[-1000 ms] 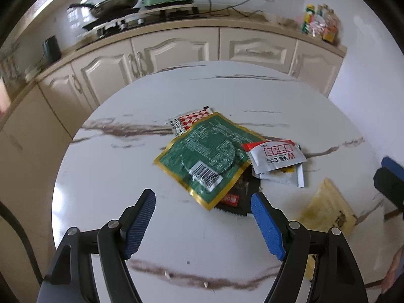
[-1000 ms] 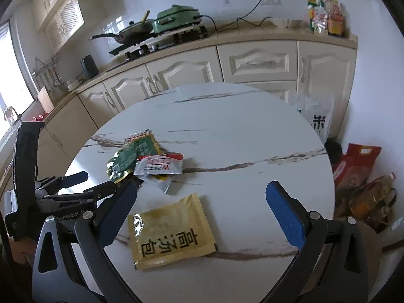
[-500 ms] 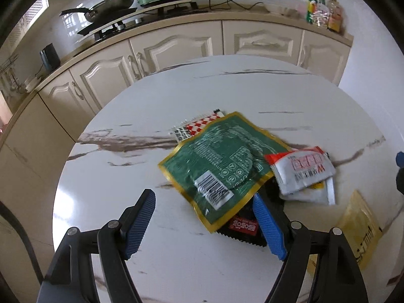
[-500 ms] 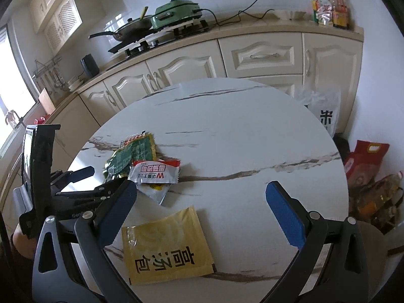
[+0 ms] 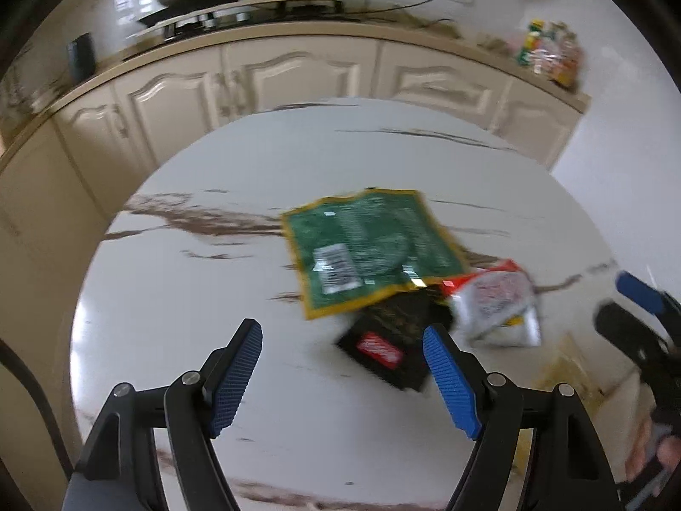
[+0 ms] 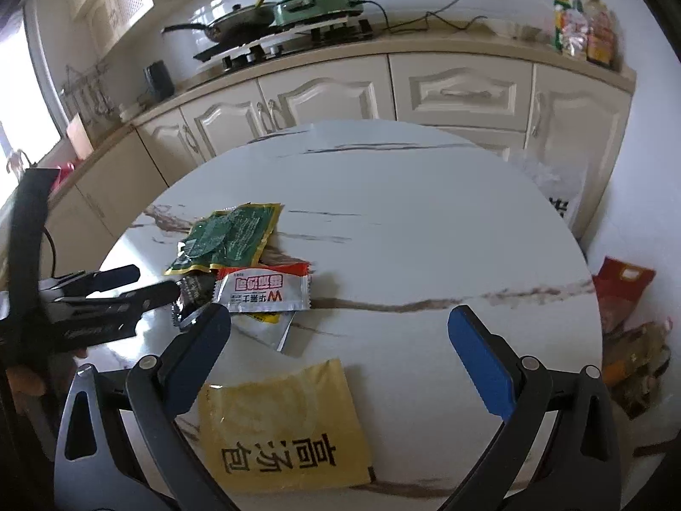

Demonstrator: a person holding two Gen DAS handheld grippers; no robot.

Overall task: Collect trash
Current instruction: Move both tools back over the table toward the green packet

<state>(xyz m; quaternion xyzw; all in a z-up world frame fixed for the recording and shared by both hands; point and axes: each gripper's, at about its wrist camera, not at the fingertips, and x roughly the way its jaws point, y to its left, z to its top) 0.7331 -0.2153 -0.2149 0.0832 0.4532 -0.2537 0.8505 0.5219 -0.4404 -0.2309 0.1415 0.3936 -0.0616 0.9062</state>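
**Both grippers lined up on the wrapper pile, nothing grabbed yet**

The left gripper (image 5: 342, 377) sits low over the marble table (image 6: 425, 221), fingers spread wide and empty, aimed at the black packet (image 5: 393, 336) that's tucked under the green wrapper (image 5: 370, 251) — probably the easiest edge to pinch. The red-and-white sachet (image 6: 264, 289) lies just beside it. The right gripper (image 6: 338, 355) is wide open too, holding nothing, hovering above the yellow pouch (image 6: 285, 421). The left view is blurry, so contact is hard to call.
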